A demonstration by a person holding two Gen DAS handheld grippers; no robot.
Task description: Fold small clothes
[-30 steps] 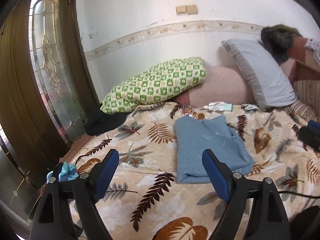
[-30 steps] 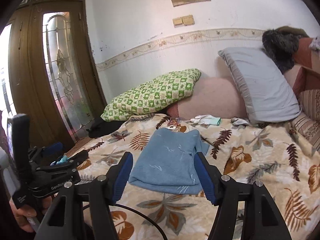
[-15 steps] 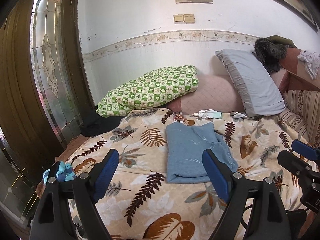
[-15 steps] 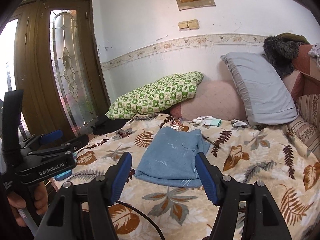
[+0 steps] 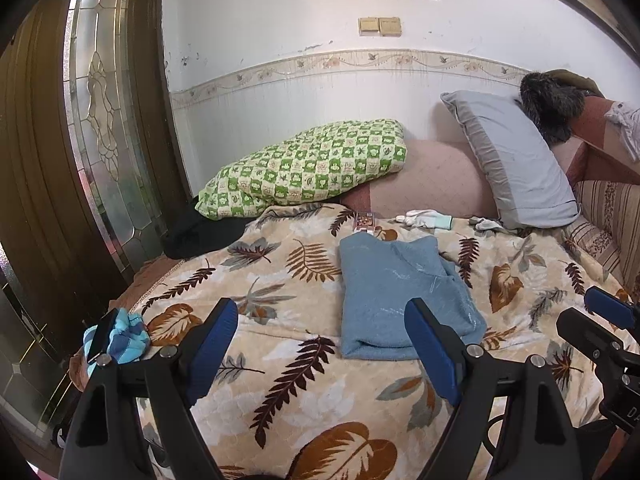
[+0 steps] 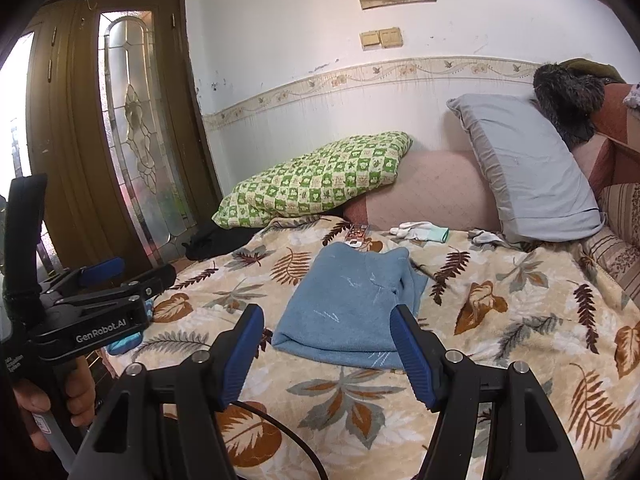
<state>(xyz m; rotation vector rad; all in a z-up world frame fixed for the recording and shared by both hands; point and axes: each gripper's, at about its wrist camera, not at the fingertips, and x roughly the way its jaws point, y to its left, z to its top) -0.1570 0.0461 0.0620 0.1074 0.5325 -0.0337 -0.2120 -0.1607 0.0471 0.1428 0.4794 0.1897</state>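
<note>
Lying folded on the leaf-print blanket (image 5: 280,360), the blue garment (image 5: 400,296) is left untouched; both the left hand-held gripper (image 5: 322,344) and right hand-held gripper (image 6: 326,354) are held spread, empty.

You see a white wall (image 5: 280,20) with a patterned border strip (image 5: 360,60) far ahead, and a brown wooden door (image 6: 120,120) with decorated glass at the left. Near you, a leaf-patterned blanket (image 6: 520,300) covers the bed; daylight enters from the left.

A home bedroom: leaf-print blanket (image 5: 304,392) on a bed, pillows (image 5: 516,168), glazed wooden door (image 5: 100,128).
</note>
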